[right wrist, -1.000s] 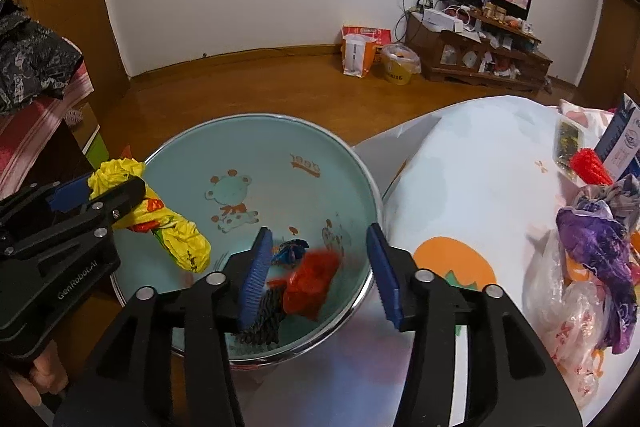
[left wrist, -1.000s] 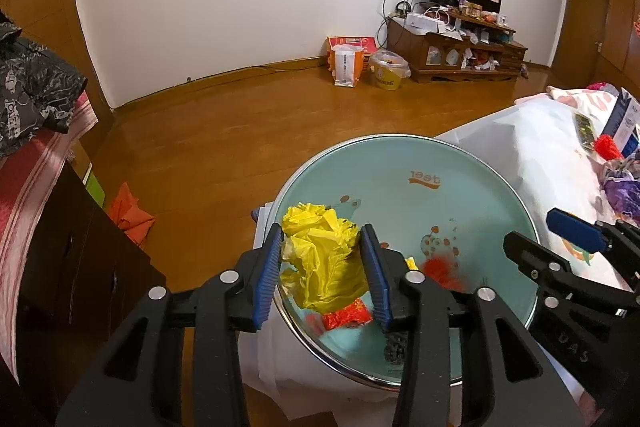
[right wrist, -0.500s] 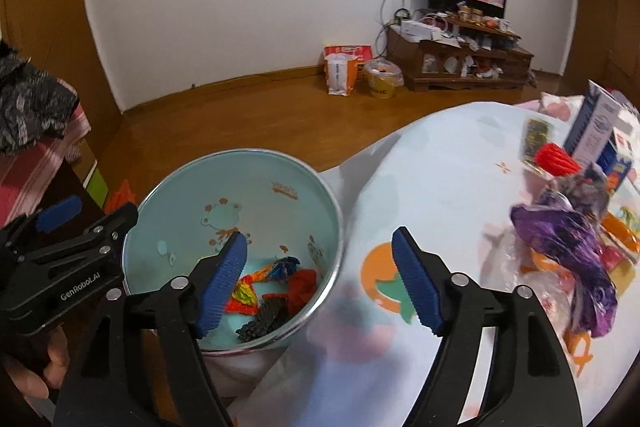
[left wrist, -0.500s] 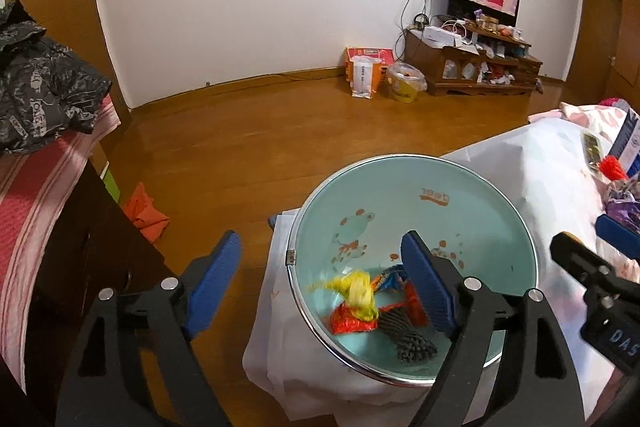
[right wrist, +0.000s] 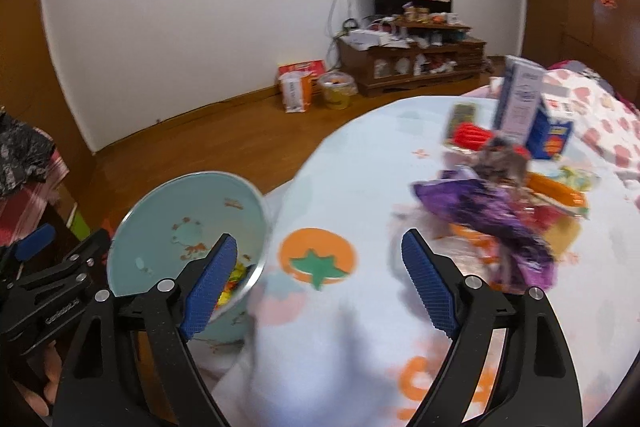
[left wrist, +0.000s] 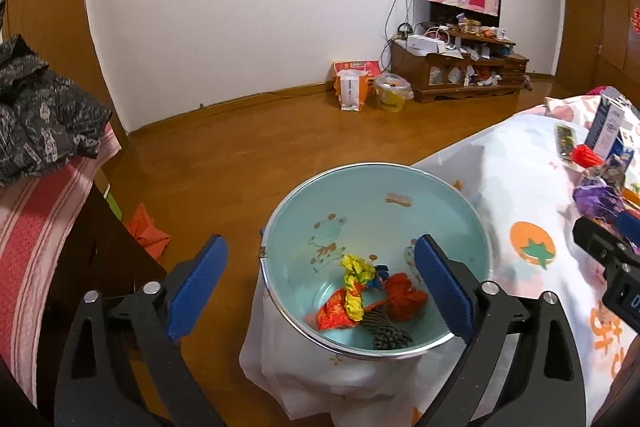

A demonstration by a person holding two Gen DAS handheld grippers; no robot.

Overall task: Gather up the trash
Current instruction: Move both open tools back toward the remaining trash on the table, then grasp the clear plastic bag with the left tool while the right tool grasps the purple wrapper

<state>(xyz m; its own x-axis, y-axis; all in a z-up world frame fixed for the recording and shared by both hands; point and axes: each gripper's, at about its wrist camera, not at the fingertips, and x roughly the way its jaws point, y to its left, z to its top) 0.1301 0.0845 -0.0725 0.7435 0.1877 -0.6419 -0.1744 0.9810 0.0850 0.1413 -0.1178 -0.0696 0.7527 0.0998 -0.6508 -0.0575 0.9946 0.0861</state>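
Purple, crinkly wrapper on the tablecloth, beyond the wide, empty right gripper, looks light and soft: pinch a bunched fold; the left gripper gapes over the bowl.

My left wrist camera looks steeply down, close above the basin. My right wrist camera faces the tablecloth right of the basin. Both views share the basin and the tablecloth.
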